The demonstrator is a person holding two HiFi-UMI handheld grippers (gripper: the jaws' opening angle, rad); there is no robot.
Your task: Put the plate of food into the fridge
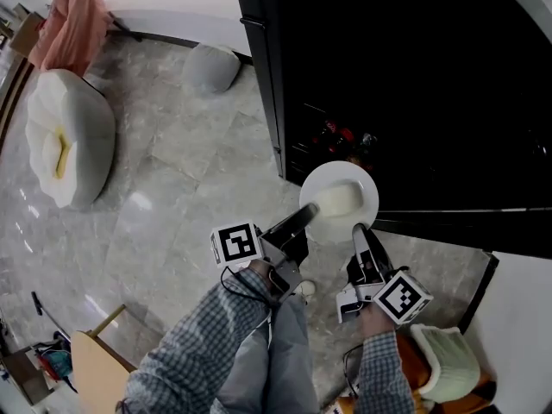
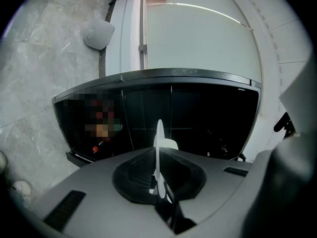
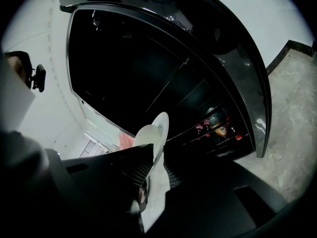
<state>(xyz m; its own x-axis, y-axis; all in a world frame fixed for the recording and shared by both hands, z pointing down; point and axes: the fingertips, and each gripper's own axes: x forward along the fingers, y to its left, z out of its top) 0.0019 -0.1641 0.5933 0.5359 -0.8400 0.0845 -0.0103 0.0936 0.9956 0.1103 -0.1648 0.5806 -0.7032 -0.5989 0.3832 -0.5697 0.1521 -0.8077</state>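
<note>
Holds a plate [image 1: 360,178] about level at the open front of the black fridge [image 1: 414,76], partly before its dark inside and partly over the pale stone floor [image 1: 172,188]. Bears on it a pale lump of food [image 1: 338,200], lying near the middle, a little toward the left rim.

Grasps the plate's left rim with the left claw [image 1: 309,214]: in the left gripper view, shows that rim edge-on and upright, pinched between both pads. Grasps the rim nearest the person with the right claw [image 1: 360,235]: in the right gripper view, shows the plate tilted between the ribbed pads, both pressed on it, with the food bulging on one side. Comes at the plate from two sides, with the marker cubes turned up toward the head camera and checked sleeves [image 1: 190,343] behind them.

Shows small bottles [image 1: 341,136] with red tops on a low rack inside the fridge, just beyond the plate. Leaves well apart on the floor a big white cushion [image 1: 69,136], a smaller grey cushion [image 1: 211,67] by the wall, and a wooden chair [image 1: 95,365] at the lower left.
</note>
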